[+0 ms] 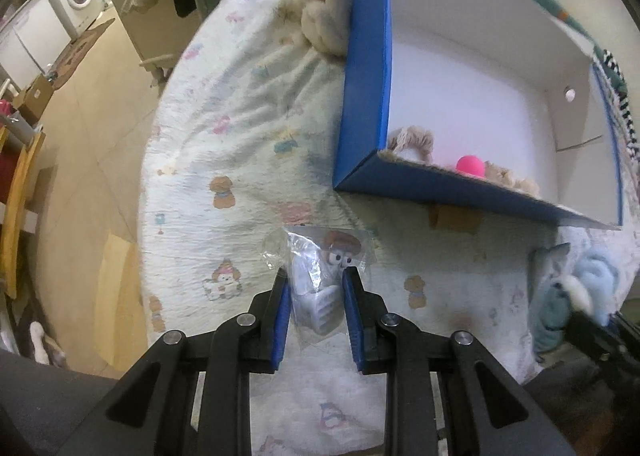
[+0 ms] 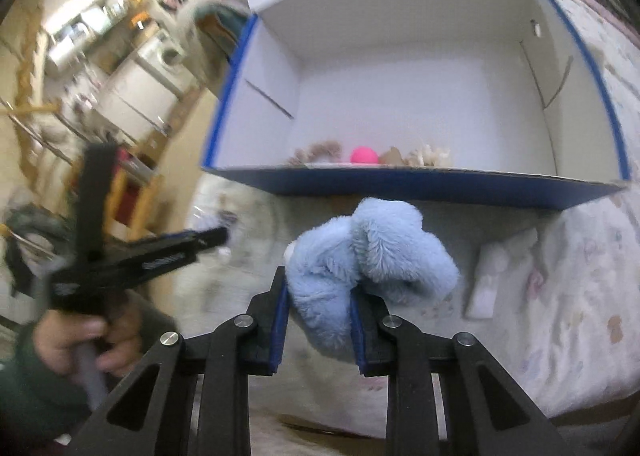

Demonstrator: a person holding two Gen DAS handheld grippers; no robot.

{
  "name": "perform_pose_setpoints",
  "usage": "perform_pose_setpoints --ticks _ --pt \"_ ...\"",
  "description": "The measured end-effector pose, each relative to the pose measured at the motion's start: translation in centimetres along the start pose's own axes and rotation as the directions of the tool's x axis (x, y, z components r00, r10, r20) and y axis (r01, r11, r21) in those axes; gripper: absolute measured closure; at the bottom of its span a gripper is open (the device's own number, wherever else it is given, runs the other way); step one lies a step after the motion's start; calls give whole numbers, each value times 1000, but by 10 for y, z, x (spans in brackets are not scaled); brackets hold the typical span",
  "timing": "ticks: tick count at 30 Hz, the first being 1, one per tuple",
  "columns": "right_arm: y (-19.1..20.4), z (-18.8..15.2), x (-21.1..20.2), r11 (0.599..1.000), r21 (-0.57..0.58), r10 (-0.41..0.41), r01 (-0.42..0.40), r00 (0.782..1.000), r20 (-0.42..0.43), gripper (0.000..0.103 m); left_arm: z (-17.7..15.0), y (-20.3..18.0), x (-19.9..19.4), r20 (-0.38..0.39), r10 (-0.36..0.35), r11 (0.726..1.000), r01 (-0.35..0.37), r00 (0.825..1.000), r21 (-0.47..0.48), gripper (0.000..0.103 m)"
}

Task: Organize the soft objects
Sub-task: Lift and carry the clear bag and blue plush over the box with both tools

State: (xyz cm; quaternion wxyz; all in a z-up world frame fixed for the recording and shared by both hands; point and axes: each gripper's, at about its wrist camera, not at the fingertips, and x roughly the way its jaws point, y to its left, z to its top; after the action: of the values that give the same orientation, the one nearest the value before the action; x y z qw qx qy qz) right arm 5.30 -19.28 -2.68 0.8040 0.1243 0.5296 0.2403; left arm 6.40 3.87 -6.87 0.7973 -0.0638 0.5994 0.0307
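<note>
No text I can read anywhere. My left gripper (image 2: 152, 260), seen from the right wrist, carries pale lettering along its black arm, but motion blur smears it beyond reading. The blue box (image 2: 400, 184) bears no label.

- The left gripper (image 1: 313, 281) clamps a clear plastic bag (image 1: 320, 280) with a googly-eyed toy inside, above the printed bedspread (image 1: 224, 160).
- A blue box (image 1: 362, 104), white inside, holds a pink ball (image 1: 471, 165) and beige rope pieces (image 1: 412, 140) — both against its near wall.
- A beige plush (image 1: 324, 20) touches the box's left wall.
- A light blue plush (image 1: 580, 296) shows at the picture's right edge.
</note>
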Motion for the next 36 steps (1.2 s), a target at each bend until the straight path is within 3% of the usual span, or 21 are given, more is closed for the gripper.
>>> perform_pose_setpoints --ticks 3,5,7,11,16,25,36 --pt "-5 4 -30 997 55 45 -50 995 86 75 -2 1 -21 41 -15 1000 15 999 -11 80" --pt "-6 10 -47 994 79 64 -75 989 136 75 -3 3 -45 80 -74 997 76 994 -22 80" --pt "-8 19 -64 993 82 64 -79 982 177 75 0 5 -63 126 -89 996 92 988 -16 80" --pt "-7 39 -83 993 76 66 -86 971 230 75 9 -3 -100 214 -114 993 112 970 24 80" --pt "-6 61 -95 997 52 48 -63 966 253 75 33 -18 -117 252 -130 991 123 959 46 80" --pt "-19 85 -71 996 66 35 -52 971 238 74 69 -48 -107 255 -128 990 107 958 96 80" --pt "-50 86 -9 989 142 10 -33 987 161 74 101 -87 -55 202 -94 983 59 975 174 80"
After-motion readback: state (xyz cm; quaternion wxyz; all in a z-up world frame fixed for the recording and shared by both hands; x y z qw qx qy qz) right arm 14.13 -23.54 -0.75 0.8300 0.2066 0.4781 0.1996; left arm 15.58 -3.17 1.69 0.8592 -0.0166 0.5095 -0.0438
